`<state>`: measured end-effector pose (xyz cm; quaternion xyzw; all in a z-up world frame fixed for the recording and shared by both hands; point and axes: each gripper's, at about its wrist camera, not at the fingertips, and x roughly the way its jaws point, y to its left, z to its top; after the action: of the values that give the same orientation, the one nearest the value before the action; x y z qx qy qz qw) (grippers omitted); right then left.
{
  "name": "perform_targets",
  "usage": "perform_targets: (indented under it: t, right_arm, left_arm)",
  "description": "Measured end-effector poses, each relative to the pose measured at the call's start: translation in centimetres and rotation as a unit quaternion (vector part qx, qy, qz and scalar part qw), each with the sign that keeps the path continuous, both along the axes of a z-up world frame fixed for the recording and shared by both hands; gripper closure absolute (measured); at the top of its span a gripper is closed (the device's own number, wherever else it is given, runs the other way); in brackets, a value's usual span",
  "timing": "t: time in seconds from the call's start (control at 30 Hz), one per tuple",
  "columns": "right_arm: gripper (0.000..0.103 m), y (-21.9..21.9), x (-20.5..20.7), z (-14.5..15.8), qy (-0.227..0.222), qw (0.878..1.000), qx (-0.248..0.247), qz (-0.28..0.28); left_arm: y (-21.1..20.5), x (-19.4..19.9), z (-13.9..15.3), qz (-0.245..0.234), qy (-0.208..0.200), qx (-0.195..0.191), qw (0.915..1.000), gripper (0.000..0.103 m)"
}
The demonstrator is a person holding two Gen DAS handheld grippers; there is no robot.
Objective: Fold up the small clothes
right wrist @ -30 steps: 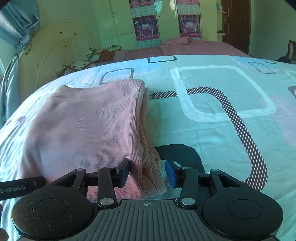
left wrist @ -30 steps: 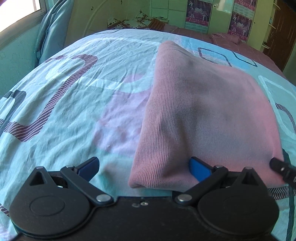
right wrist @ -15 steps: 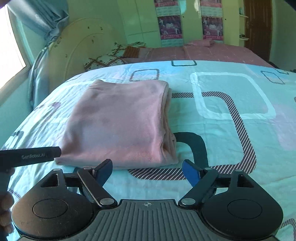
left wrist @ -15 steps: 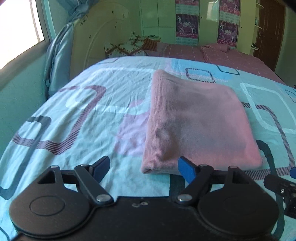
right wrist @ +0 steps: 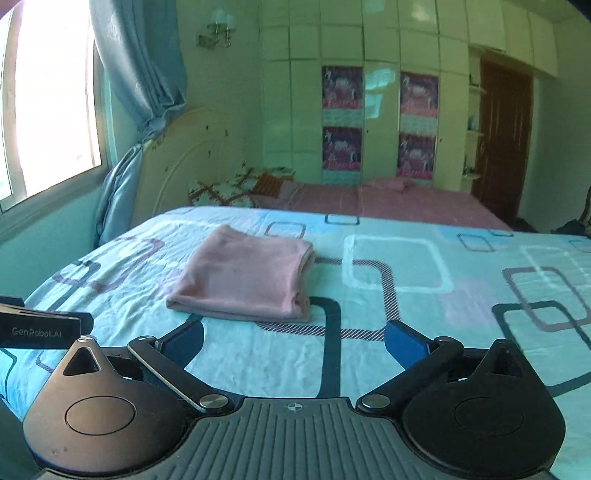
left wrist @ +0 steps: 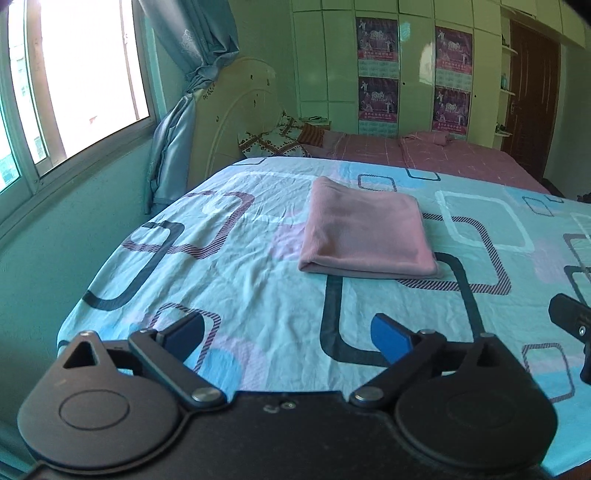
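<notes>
**One pink garment folded on the bed, both grippers empty**

So there's one folded pink garment [left wrist: 364, 230] lying flat on the bedsheet [left wrist: 258, 295], the turquoise one with the rounded-square print. It's a neat rectangle, folded edge toward the cameras, and nothing is touching it. No real containers in sight, and nothing is sitting on the garment.

Left gripper [left wrist: 288, 338]: jaws wide apart, they've just been opening a bit more, only sheet between them. Right gripper [right wrist: 295, 341]: jaws spread wide too, just been opening, nothing between them either. The garment sits well ahead of both sets of blue fingertips.

View differences: the left wrist view catches a sliver of the right gripper at its right edge, and the right wrist view shows the side of the left gripper [right wrist: 40, 326] with "GenRobot.AI" printed on it. Only the right wrist view shows the wall lamp [right wrist: 218, 33] above the headboard [right wrist: 184, 162]. It also shows the garment's stacked layers on the right side better.

Counts: one garment, two grippers, four posters [left wrist: 377, 38] on the wardrobe doors, one brown door [right wrist: 504, 140], one window [left wrist: 74, 74] with a blue curtain [left wrist: 192, 51]. A second bed with a pink cover [left wrist: 424, 155] is behind.
</notes>
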<state>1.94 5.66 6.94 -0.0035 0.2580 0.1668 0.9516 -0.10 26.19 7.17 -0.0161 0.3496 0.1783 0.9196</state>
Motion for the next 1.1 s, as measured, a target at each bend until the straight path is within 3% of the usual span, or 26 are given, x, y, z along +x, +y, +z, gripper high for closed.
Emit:
perform_targets:
  t: [0.13, 0.4, 1.1]
  right_arm:
    - [0.000, -1.7, -3.9, 1.5, -0.030, 0.999, 0.009, -0.010]
    - [0.000, -3.7, -8.3, 2.8, -0.039, 0.999, 0.029, -0.009]
    - [0.000, -4.5, -10.1, 3.5, -0.057, 0.997, 0.043, -0.009]
  left_arm:
    - [-0.6, -3.2, 1.3, 0.007, -0.009, -0.004, 0.9999, 0.003]
    - [-1.4, -7.6, 2.8, 0.007, -0.028, -0.004, 0.9996, 0.003]
    - [-1.9, -9.4, 3.6, 0.010, -0.040, 0.009, 0.9991, 0.003]
